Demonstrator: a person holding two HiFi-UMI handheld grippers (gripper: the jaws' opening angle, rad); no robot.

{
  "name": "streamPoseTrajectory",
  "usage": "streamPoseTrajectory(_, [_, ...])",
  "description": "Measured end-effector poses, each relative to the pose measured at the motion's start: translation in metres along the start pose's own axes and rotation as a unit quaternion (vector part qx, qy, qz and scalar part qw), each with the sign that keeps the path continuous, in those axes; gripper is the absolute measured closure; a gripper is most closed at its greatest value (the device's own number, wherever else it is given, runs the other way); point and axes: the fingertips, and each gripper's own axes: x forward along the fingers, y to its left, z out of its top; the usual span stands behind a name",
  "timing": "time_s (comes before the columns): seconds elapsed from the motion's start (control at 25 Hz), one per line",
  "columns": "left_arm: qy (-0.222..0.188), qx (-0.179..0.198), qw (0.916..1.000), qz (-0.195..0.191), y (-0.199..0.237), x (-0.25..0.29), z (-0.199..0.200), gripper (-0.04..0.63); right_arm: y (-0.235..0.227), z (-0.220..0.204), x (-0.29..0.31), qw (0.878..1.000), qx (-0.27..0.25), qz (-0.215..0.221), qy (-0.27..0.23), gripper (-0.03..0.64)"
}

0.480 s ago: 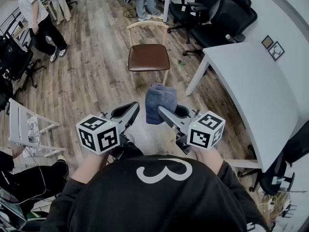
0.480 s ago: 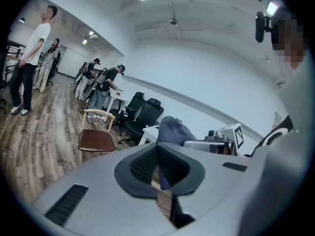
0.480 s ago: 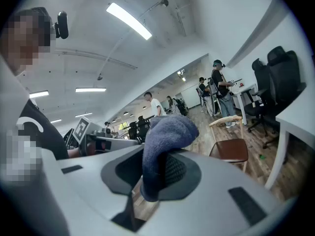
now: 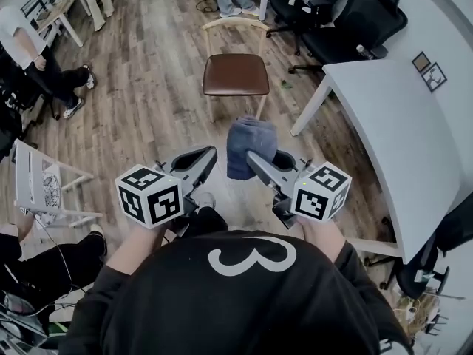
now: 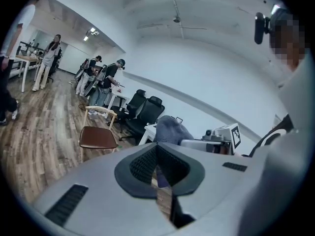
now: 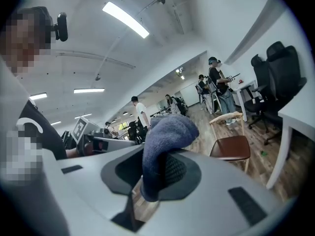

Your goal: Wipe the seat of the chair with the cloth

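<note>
A wooden chair with a brown seat stands on the plank floor ahead of me, also seen in the left gripper view and the right gripper view. My right gripper is shut on a folded blue cloth, held in the air well short of the chair. The cloth bulges out above the jaws in the right gripper view and shows in the left gripper view. My left gripper hovers beside it to the left, shut and holding nothing.
A white table stands to the right of the chair. Black office chairs sit behind it. A white folding chair is at the left. Several people stand at the far left and back of the room.
I have moved a little forward toward the chair, both grippers rising slightly in view. The cloth stays clamped in the right gripper. The person at the left has shifted.
</note>
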Motion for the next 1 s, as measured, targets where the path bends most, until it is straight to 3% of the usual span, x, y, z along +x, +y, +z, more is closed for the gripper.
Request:
streamPoseTrajectory(0.36, [0.008,-0.029,0.9995,-0.012,0.052,0.015,0.009,0.583,-0.030,-0.003,0.041,0.999,0.009,-0.033,0.015,0.540])
streamPoseTrajectory(0.76, [0.050,-0.076,0.9955,-0.025,0.133,0.050,0.015,0.581,-0.081,-0.018,0.105,0.995,0.051,-0.055,0.057,0.538])
streamPoseTrajectory(1.0, [0.070,-0.076,0.9936,-0.046,0.187,0.061,0.031,0.581,-0.107,-0.013,0.152,0.992,0.083,-0.067,0.063,0.538])
